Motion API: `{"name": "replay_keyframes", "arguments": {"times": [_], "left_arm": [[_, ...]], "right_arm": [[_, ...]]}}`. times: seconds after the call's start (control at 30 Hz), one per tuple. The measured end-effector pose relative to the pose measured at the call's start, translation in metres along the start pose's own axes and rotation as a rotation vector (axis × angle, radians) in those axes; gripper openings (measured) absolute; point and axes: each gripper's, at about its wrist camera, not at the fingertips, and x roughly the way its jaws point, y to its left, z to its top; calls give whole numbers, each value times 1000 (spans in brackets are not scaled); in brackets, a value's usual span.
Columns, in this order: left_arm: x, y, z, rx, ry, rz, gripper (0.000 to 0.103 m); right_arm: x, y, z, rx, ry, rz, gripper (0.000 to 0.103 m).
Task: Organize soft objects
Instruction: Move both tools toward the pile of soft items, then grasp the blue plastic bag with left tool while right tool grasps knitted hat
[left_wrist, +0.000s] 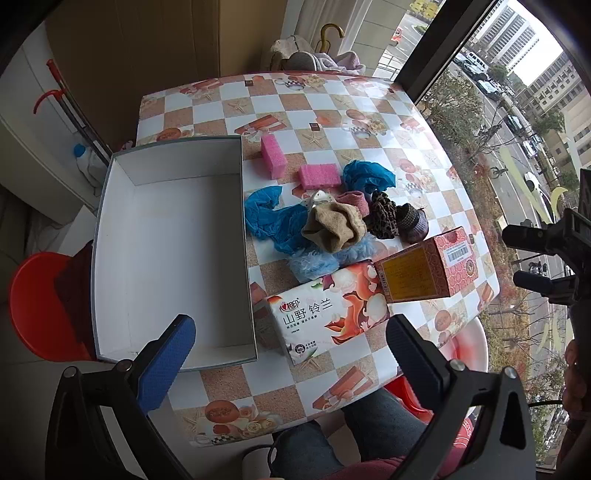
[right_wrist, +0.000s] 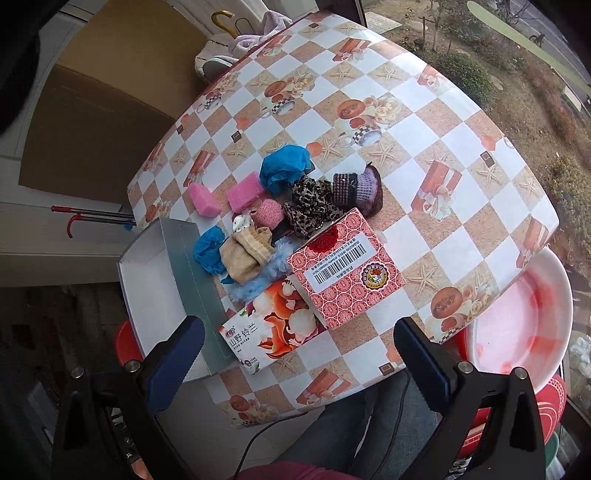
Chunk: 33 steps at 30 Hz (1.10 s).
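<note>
A pile of soft things lies mid-table: two pink sponges (left_wrist: 320, 176) (right_wrist: 243, 192), blue crumpled covers (left_wrist: 267, 218) (right_wrist: 284, 166), a beige sock (left_wrist: 334, 229) (right_wrist: 245, 256), a leopard scrunchie (left_wrist: 384, 216) (right_wrist: 310, 206), a purple knit piece (left_wrist: 415, 223) (right_wrist: 354, 188) and light blue fluff (left_wrist: 314, 260). A white open box (left_wrist: 170, 254) (right_wrist: 147, 280) stands empty at the left. A tissue pack (left_wrist: 325, 315) (right_wrist: 273, 325) and a red carton (left_wrist: 428, 271) (right_wrist: 347, 273) lie nearer. My left gripper (left_wrist: 291, 354) is open above the near edge. My right gripper (right_wrist: 299, 354) is open too, holding nothing.
The checkered table (left_wrist: 332, 110) (right_wrist: 461, 155) is bare at its far side and right. A red stool (left_wrist: 33, 306) stands at the left, a white basin (right_wrist: 517, 321) at the right edge. A person's legs (left_wrist: 369, 432) are below the near edge.
</note>
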Motion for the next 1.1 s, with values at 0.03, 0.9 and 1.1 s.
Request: {"name": "replay_keyframes", "arguments": {"times": [0.03, 0.9, 1.1], "left_arm": [[3, 0, 4, 4, -3, -6, 103], [204, -122, 175, 212, 242, 83, 103], [243, -138, 181, 264, 280, 113, 103]], "right_arm": [[-2, -4, 4, 10, -5, 3, 103], [159, -103, 143, 12, 312, -52, 103], [207, -106, 152, -44, 379, -68, 103]]}}
